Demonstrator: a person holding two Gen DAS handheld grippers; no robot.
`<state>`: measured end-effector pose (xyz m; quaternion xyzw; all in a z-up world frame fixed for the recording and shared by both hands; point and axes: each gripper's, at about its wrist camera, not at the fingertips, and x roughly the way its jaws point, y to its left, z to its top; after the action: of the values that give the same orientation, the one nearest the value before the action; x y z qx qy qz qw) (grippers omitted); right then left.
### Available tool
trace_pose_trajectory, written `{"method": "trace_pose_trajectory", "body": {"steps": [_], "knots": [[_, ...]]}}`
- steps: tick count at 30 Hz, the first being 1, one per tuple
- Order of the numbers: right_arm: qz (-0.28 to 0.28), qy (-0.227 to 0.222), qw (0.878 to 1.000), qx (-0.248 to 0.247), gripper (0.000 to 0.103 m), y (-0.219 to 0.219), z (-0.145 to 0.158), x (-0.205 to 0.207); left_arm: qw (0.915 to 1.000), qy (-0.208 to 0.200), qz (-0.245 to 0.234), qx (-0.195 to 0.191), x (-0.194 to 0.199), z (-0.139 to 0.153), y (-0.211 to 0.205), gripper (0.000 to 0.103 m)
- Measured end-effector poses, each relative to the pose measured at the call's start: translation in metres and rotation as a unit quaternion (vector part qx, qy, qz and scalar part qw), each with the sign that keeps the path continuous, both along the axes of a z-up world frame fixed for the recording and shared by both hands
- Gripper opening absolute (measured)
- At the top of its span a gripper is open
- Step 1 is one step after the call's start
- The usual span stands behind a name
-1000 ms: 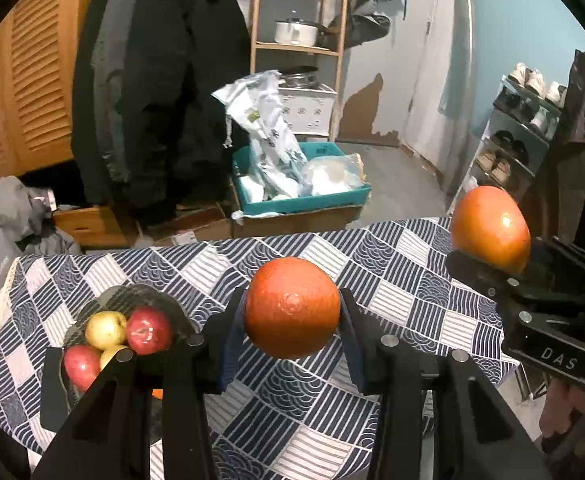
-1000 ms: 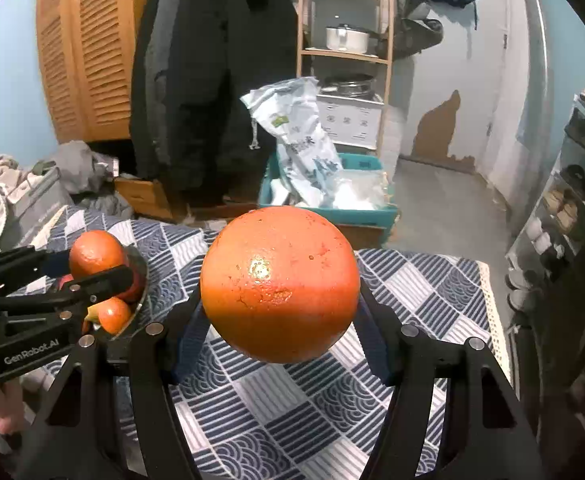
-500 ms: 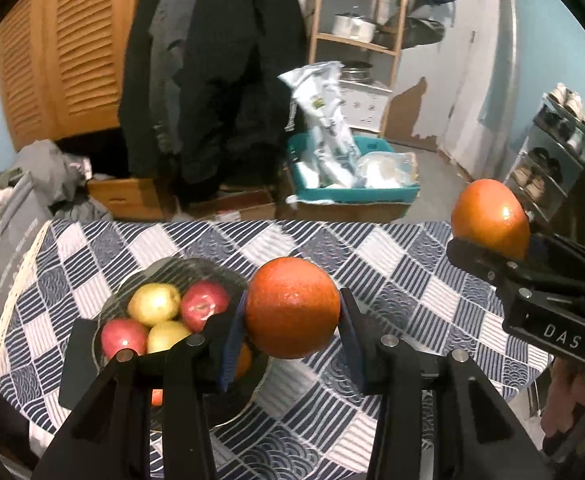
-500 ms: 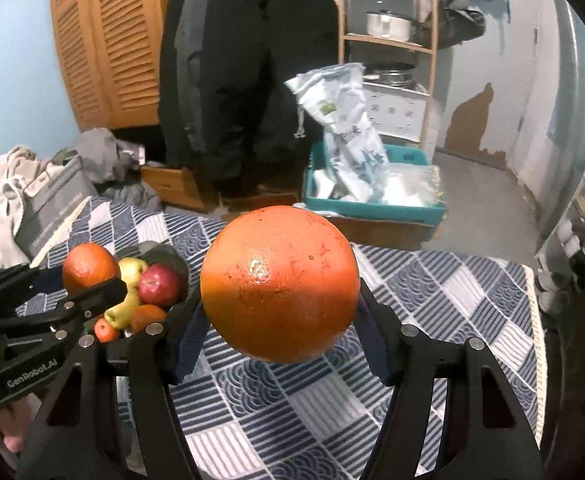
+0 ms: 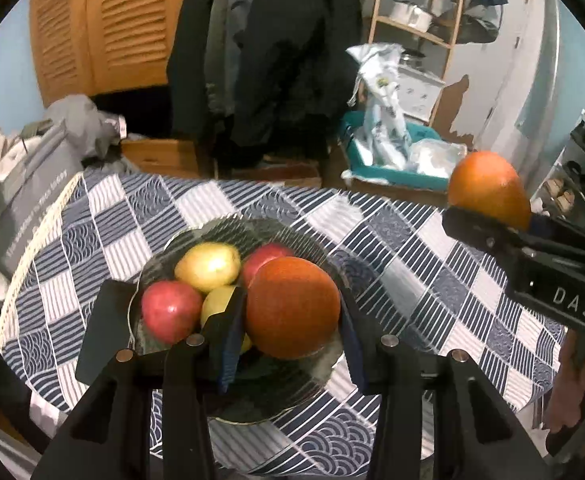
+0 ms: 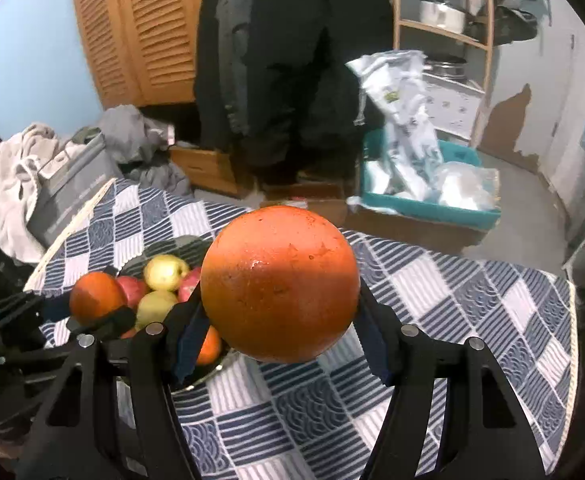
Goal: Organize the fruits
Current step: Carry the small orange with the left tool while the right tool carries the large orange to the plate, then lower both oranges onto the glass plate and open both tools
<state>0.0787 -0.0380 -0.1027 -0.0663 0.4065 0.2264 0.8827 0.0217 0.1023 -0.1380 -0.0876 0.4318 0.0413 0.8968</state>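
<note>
My left gripper point(image 5: 290, 320) is shut on an orange point(image 5: 292, 307) and holds it over the dark glass bowl point(image 5: 292, 394). The bowl holds a red apple point(image 5: 170, 316), a yellow apple point(image 5: 208, 266) and other fruit. My right gripper point(image 6: 280, 320) is shut on a larger orange point(image 6: 280, 284), above the checked tablecloth to the right of the bowl point(image 6: 208, 372). The right gripper with its orange point(image 5: 488, 192) also shows at the right of the left wrist view. The left gripper's orange point(image 6: 96, 298) shows in the right wrist view.
The blue and white checked tablecloth point(image 5: 412, 280) covers the table; its left edge has a cream trim point(image 5: 32, 256). Beyond the table are a teal bin with bags point(image 5: 392, 160), hanging dark coats point(image 5: 276, 60), a wooden shelf point(image 5: 420, 20) and a grey bag point(image 5: 24, 196).
Both grippers have moved left and down toward the bowl. The left gripper's orange now hangs over the bowl; the right gripper's orange has come close beside it.
</note>
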Motion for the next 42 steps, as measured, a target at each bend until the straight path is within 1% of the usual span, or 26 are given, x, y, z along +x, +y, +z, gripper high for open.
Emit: {"method": "trace_pose_trajectory", "body": {"steps": [9,17,20,28,29,31,32,33,35,38,42], "knots": [[0.023,0.027,0.999,-0.017,0.067,0.039,-0.030,0.009,0.9993,0.030,0.007,0.020,-0.001,-0.035,0.017,0.045],[0.036,0.055,0.997,-0.033,0.067,0.061,-0.058,0.014,0.9976,0.066,0.019,-0.011,0.004,-0.065,0.035,0.045],[0.039,0.065,0.996,-0.035,0.067,0.067,-0.066,0.016,0.9968,0.076,0.019,-0.018,0.004,-0.072,0.038,0.045],[0.047,0.081,0.995,-0.035,0.067,0.078,-0.077,0.020,0.9939,0.101,0.030,-0.034,0.008,-0.087,0.048,0.046],[0.048,0.082,0.995,-0.035,0.067,0.079,-0.078,0.020,0.9938,0.099,0.031,-0.039,0.008,-0.086,0.049,0.046],[0.049,0.088,0.994,-0.034,0.067,0.082,-0.081,0.022,0.9946,0.089,0.035,-0.042,0.007,-0.083,0.051,0.054],[0.050,0.090,0.994,-0.034,0.067,0.082,-0.082,0.022,0.9952,0.083,0.037,-0.038,0.006,-0.081,0.052,0.064],[0.050,0.092,0.994,-0.034,0.067,0.083,-0.083,0.022,0.9958,0.075,0.039,-0.034,0.006,-0.078,0.052,0.069],[0.052,0.097,0.993,-0.034,0.067,0.085,-0.087,0.023,0.9967,0.065,0.041,-0.028,0.005,-0.074,0.054,0.069],[0.055,0.106,0.992,-0.033,0.067,0.088,-0.091,0.025,0.9965,0.066,0.043,-0.026,0.006,-0.070,0.058,0.069],[0.057,0.117,0.991,-0.028,0.067,0.091,-0.097,0.026,0.9959,0.066,0.059,-0.018,0.006,-0.066,0.068,0.069]]}}
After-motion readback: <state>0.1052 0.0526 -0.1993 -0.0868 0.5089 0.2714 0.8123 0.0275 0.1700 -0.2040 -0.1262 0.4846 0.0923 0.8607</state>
